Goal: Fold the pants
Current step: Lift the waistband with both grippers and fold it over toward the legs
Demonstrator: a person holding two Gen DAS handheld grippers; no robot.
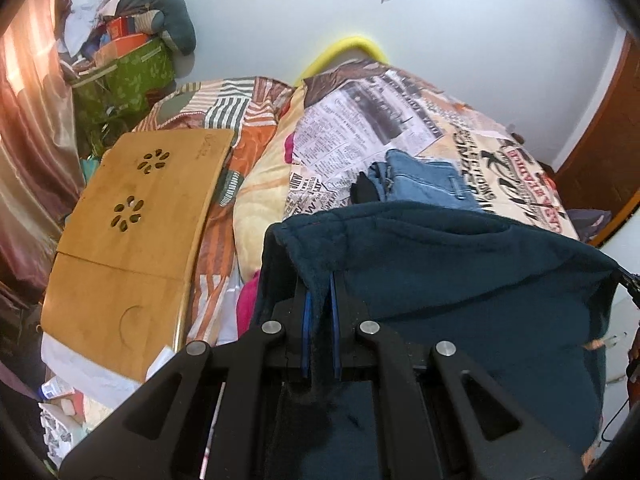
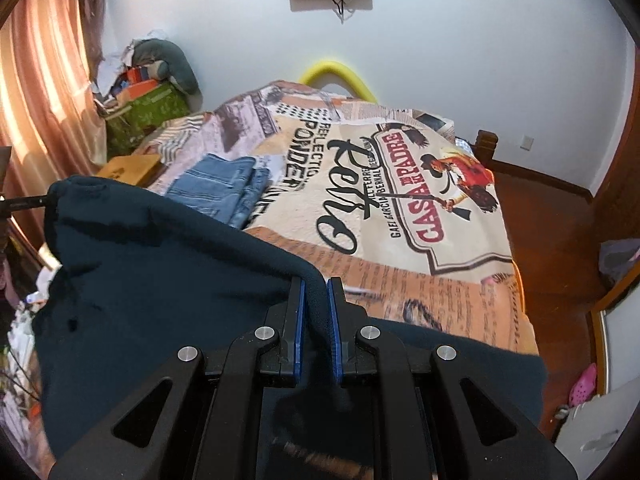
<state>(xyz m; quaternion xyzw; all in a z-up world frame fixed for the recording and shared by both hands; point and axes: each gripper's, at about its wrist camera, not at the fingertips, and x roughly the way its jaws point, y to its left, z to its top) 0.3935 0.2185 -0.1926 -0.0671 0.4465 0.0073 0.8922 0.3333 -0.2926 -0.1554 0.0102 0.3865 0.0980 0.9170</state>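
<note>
Dark teal fleece pants (image 1: 460, 280) hang stretched between my two grippers above the near end of the bed. My left gripper (image 1: 319, 280) is shut on one corner of the top edge, cloth pinched between its blue pads. At the other corner, my right gripper (image 2: 316, 286) is shut on the same pants (image 2: 160, 272). The tip of the left gripper (image 2: 28, 201) shows at the far left of the right wrist view. The lower part of the pants drops out of sight below the grippers.
Folded blue jeans (image 1: 420, 178) (image 2: 224, 186) lie on the printed bedspread (image 2: 400, 216) beyond the pants. A wooden lap tray (image 1: 132, 232) rests on the bed's left side. Boxes and clutter (image 1: 128, 52) fill the far left corner beside curtains. Wooden floor (image 2: 560, 248) lies to the right.
</note>
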